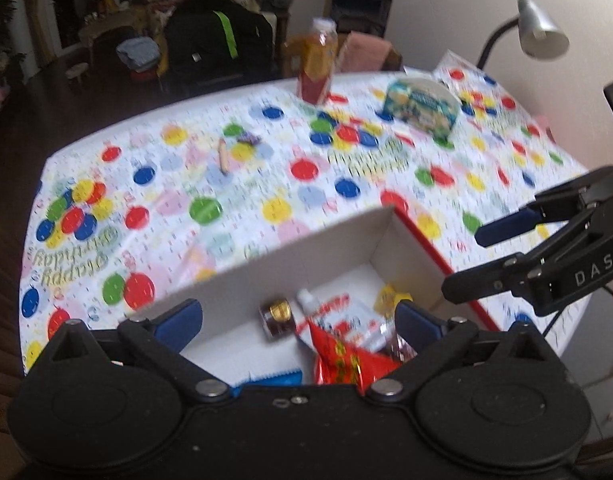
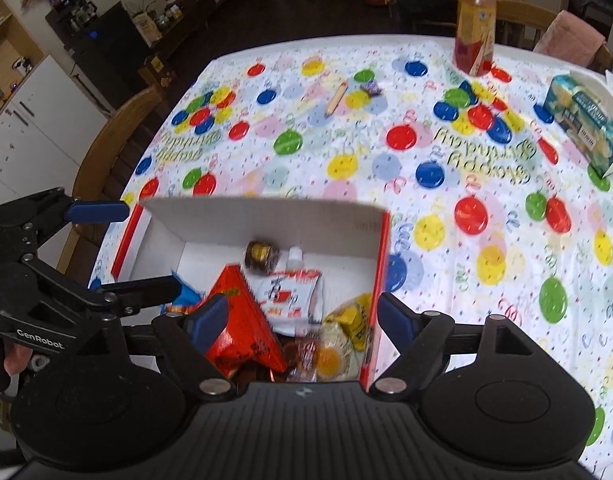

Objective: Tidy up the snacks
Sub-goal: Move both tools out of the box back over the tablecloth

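Hovering over the white cardboard box (image 2: 266, 220) with red outer sides, both grippers stand spread and empty: we see the left gripper (image 1: 298, 320) with its blue pads apart above the box interior, and the right gripper (image 2: 302, 316) likewise parted, gripping nothing.

Inside the box lie the snacks already gathered: a red foil packet (image 2: 242, 320), a white-and-red pouch (image 2: 290, 292), a small brown jar with a gold lid (image 2: 260, 256), a yellow wrapper (image 2: 354, 320) against the box's right wall, and a blue serrated wrapper (image 1: 274, 380) near its front. All sit below and between the parted jaws; none is touched.

Beyond the box's far wall, well apart from it on the balloon-print tablecloth (image 2: 426, 140), remain a small purple-wrapped candy (image 2: 371, 88) and a pencil-shaped stick (image 2: 336, 98) just beside it. Farther still stand a juice bottle (image 2: 474, 20) and a blue-green carton (image 2: 582, 120), off to the box's far right.

We judge the risks as follows. The box's far wall stands tall, so an arm reaching across to the candy could catch it and drag or tip the light box. The candy is small and flat on slick plastic; a shallow pinch may push it away or bunch the cloth. The two grippers are close together over the box and could collide.
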A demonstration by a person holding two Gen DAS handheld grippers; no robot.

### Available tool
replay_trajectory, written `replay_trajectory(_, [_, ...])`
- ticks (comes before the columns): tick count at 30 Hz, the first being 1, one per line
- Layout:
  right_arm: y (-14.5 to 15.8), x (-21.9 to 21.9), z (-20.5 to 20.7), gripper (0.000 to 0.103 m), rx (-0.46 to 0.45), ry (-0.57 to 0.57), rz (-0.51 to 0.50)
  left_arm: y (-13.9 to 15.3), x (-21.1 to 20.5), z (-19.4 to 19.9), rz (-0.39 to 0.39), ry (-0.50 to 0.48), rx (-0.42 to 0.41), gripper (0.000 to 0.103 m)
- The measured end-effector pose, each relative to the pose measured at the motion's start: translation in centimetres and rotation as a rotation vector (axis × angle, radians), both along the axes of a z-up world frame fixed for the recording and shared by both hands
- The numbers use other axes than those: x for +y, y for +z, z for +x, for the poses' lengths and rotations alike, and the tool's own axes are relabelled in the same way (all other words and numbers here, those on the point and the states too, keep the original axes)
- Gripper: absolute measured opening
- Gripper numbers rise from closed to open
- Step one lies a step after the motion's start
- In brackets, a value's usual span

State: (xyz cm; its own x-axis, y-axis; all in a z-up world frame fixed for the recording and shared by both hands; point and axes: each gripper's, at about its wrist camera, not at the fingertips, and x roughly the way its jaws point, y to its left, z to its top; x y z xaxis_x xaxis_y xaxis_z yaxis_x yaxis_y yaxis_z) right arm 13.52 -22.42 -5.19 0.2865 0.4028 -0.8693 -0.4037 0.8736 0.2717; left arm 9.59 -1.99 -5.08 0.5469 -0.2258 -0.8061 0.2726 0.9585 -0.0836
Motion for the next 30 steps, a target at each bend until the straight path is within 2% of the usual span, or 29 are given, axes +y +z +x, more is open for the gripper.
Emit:
replay_trajectory(4, [1.3,-0.1,1.5,0.088,-0.039,0.0,-0.001,1.1,0.3,1.1,0.002,0.026,-0.049,0.103])
replay_trajectory(8, [2.7,0.0,3.4,0.102,-0.096,0.019,-0.011,2.2,0.4,2.9,0.014,0.052,-0.081,0.103])
replay_trajectory(15, [4.4,0.5,8.0,0.102,-0.16,0.057,-0.027,2.9,1.3,7.4,0.011,0.121,-0.103,0.103])
replay_trajectory(20, [5.2,0.9,12.0,0.102,-0.202,0.075,-0.034,2.9,1.8,11.3,0.036,0.168,-0.119,0.103])
replay_trajectory(25, [4.3,1.6,16.5,0.102,-0.23,0.079,-0.072,1.8,1.9,15.5,0.064,0.212,-0.12,0.103])
replay_trajectory(30, [2.0,2.1,21.1,0.102,-0.194,0.07,-0.076,-0.2,1.6,18.7,0.071,0.239,-0.1,0.103])
